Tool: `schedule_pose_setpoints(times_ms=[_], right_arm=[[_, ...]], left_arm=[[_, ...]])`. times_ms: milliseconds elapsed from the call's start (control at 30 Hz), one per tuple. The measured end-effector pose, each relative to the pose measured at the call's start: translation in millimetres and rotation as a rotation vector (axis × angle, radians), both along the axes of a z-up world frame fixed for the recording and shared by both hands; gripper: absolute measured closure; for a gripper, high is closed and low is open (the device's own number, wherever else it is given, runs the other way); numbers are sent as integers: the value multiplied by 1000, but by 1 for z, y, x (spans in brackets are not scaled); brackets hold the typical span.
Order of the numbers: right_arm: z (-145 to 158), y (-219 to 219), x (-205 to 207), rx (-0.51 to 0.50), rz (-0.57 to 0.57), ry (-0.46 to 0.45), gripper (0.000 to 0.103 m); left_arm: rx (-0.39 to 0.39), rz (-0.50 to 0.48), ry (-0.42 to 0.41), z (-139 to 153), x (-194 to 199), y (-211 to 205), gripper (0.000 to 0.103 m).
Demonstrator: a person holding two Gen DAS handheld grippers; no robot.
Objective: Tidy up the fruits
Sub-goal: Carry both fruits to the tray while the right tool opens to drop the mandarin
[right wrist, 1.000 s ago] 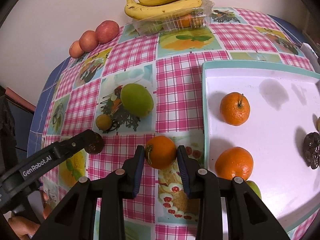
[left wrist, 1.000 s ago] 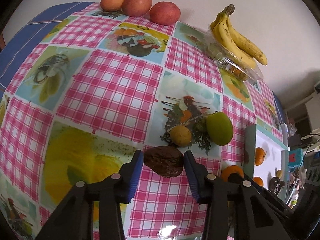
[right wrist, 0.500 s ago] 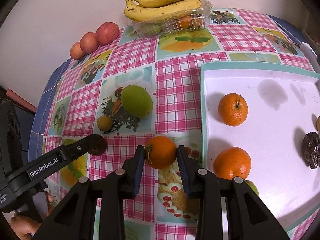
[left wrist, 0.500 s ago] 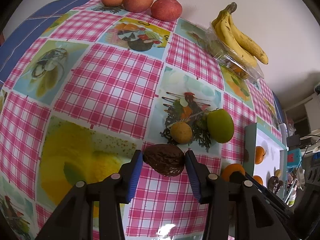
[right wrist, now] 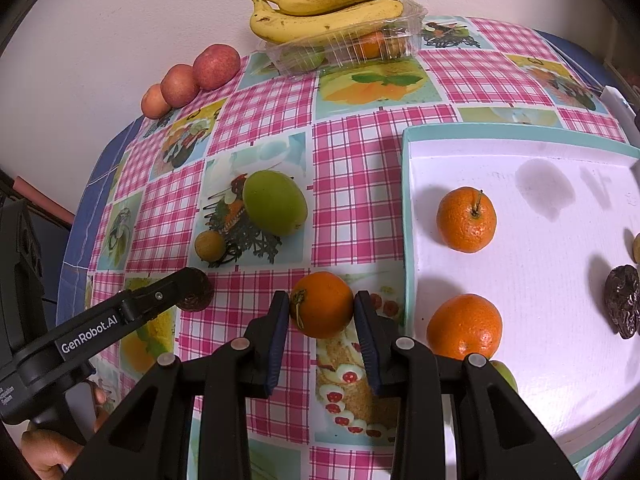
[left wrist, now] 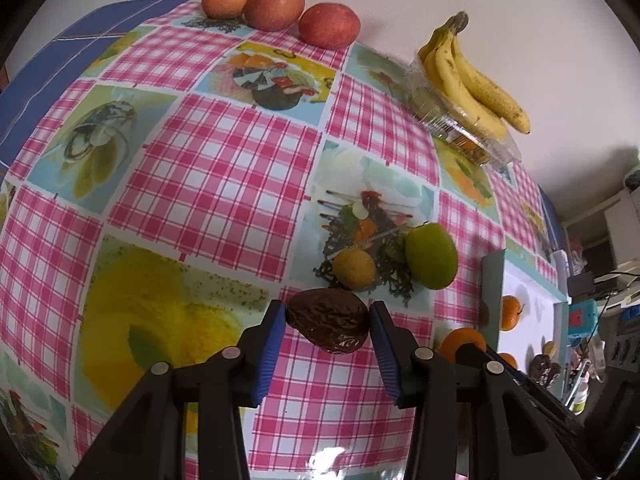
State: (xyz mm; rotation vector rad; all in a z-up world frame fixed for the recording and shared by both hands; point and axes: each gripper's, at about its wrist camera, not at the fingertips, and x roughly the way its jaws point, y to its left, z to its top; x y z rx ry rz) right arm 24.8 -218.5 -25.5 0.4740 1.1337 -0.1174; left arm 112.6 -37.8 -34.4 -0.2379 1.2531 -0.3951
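1. Now both hand-held grippers are loaded. The left hand-held gripper (left wrist: 327, 322) is clamped on a dark wrinkled fruit (left wrist: 329, 325), and the right hand-held gripper (right wrist: 321, 305) is clamped on an orange (right wrist: 322, 304).

2. We judge the step in hand to be carrying these two fruits to the tray (right wrist: 516, 131), where like pieces already lie.

3. To do it well, we would keep each clamp firm but not crushing: the orange is round and may roll out of flat pads, and the wrinkled fruit looks soft.

4. We would lift each fruit above the tray's raised rim before crossing it, since the orange hangs just beside that rim.

5. We would set the orange near the two oranges (right wrist: 466, 219) (right wrist: 464, 327) in the tray, and the dark fruit near its wrinkled match (right wrist: 622, 301) at the tray's far side.

6. The two hand-held grippers are close together; in the right wrist view the left one's finger lies just left of the orange. We would move them one at a time to avoid a knock.

7. Left on the desk (left wrist: 208, 184) are a green fruit (left wrist: 431, 256) and a small yellow fruit (left wrist: 354, 269), touching or nearly so, just beyond the dark fruit.

8. Apples (left wrist: 328, 26) and bananas (left wrist: 476, 76) sit well apart, at the wall.
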Motion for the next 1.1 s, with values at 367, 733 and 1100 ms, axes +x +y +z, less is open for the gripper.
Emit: schedule_pose_setpoints(times_ms=[367,733,1100], right_arm=[[13,-8,-6,7,-13,-37,68],[36,-44,-28,-19,-95,-91,68],[42,-126,-74,-34,-328,-90,68]], left_arm=[[-37,-2,-53,24,-8,-7,57],[-69,-30,-73,37,-23,-25,57],[-100,-138,-96,49,-47,-69,57]])
